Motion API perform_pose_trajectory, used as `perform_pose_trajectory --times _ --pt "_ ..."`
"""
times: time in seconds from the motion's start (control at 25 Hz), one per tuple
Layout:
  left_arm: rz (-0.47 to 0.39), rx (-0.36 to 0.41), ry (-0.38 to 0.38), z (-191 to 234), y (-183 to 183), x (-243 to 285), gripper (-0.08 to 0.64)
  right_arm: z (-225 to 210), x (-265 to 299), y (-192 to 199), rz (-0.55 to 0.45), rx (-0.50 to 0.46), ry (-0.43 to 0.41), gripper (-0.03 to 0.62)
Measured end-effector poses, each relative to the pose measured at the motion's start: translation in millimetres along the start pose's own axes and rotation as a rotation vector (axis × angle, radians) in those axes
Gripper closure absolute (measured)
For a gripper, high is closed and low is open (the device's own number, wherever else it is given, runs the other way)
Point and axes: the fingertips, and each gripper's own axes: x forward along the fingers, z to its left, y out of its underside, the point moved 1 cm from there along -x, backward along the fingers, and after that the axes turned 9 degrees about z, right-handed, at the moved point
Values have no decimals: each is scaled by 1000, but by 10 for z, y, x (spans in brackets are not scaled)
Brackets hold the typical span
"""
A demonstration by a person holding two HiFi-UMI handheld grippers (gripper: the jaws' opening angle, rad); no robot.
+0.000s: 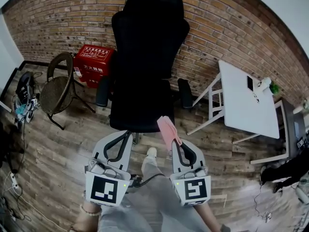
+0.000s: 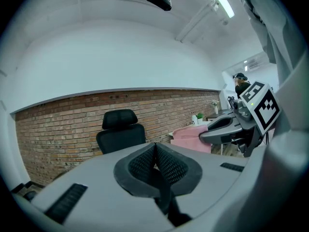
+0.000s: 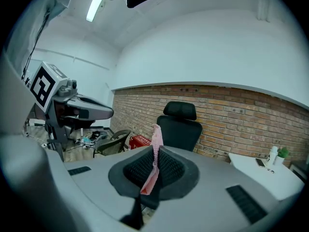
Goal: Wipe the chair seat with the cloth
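The pink cloth (image 3: 155,154) is grasped between the fingers (image 3: 171,166) of the right gripper (image 1: 179,146). It is pinched in a narrow fold, with one end standing up above the fingertips and the other hanging out below the pads. In the head view the cloth is held in the air just in front of the front edge of the seat (image 1: 140,111) of the black office chair (image 1: 147,42), above the wooden floor (image 1: 58,149), not touching the seat.

The fingers (image 2: 141,166) of the left gripper (image 1: 124,135) are clenched together with nothing seen between them. That gripper is held beside the right one, near the seat's front edge.

A red box (image 1: 94,59) and a wicker chair (image 1: 57,88) are seen left of the office chair, and a white counter (image 1: 241,103) is seen to its right, against the brick wall (image 1: 227,37).
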Motion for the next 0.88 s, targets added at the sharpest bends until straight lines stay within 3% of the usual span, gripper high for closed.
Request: perform_pose_trajectory --times 0.44,0.64,0.88 --pt "17 6 -36 264 -71 547 541 -398 628 -48 49 22 -39 542" --pt "22 28 -67 488 -184 1043 541 -689 1110 -215 -24 -20 -73 543" --pt "52 20 -107 740 -355 1756 541 -1171 1728 -330 -5 -57 -128 543"
